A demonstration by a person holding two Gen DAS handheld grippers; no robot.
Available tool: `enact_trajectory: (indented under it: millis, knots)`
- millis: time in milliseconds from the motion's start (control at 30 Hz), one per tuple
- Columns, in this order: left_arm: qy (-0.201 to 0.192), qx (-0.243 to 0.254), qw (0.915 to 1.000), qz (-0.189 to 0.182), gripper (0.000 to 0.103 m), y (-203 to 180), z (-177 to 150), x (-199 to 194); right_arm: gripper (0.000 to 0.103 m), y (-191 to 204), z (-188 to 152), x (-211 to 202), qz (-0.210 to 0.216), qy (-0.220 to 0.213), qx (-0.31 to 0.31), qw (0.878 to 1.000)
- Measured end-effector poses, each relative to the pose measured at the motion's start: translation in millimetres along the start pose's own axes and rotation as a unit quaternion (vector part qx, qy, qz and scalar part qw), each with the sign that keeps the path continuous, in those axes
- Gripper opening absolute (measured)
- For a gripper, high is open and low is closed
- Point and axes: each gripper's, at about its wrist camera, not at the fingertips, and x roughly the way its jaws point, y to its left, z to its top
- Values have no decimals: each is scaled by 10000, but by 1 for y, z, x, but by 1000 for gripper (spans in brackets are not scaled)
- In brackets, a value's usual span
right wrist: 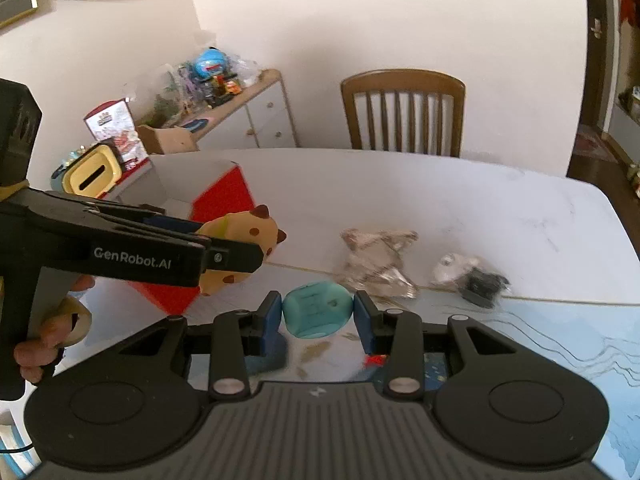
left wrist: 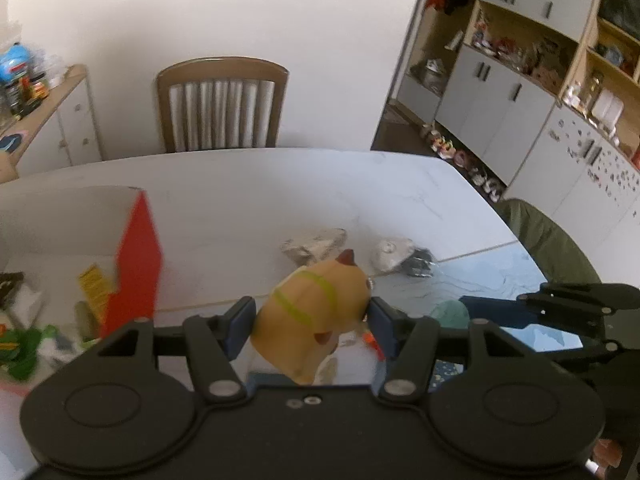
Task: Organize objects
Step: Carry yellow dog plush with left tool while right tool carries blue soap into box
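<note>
I hold a toy in each gripper, both lifted off the table [right wrist: 460,200]. My left gripper [left wrist: 311,322] is clamped on the dog [left wrist: 316,312] — a tan plush-looking figure with brown spots and a yellow-green harness stripe — its blue pads pressing either flank. From the right wrist view the dog [right wrist: 244,240] hangs in the air just in front of the red box [right wrist: 224,200]. My right gripper [right wrist: 318,314] is closed on the teal pod [right wrist: 318,310], a rounded piece pinched between both pads.

I judge this to be the carrying step: two picks made, neither item dropped yet. The red box [left wrist: 136,260] sits at the left, open at the top, with yellow and green bits already inside, so it looks like the destination. Next I would need to bring the dog over the opening, clear of the near wall, and only then part the fingers; the pod would follow. Two clear bags — one silvery [right wrist: 378,258], one grey and black [right wrist: 468,274] — lie on the table beyond, untouched.

Writing: the left gripper's side reads "GenRobot.AI". The pod carries faint print, too small to read.
</note>
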Motion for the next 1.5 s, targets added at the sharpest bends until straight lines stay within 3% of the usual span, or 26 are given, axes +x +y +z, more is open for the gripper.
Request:
enact_trajectory:
  millis: [733,1067,1500]
  knots:
    - [-171,-414,9986,293,60,153,2,-72,38,155,47,40,188,-122,-374,9990]
    - [-154,-501,9973,517,60,220,9,-76,38,200,62,75,175,-83,-384,9991]
    - [-20,-724,9932,907,60,289,30,-45,38,220,79,134,-87,195,-324,9992]
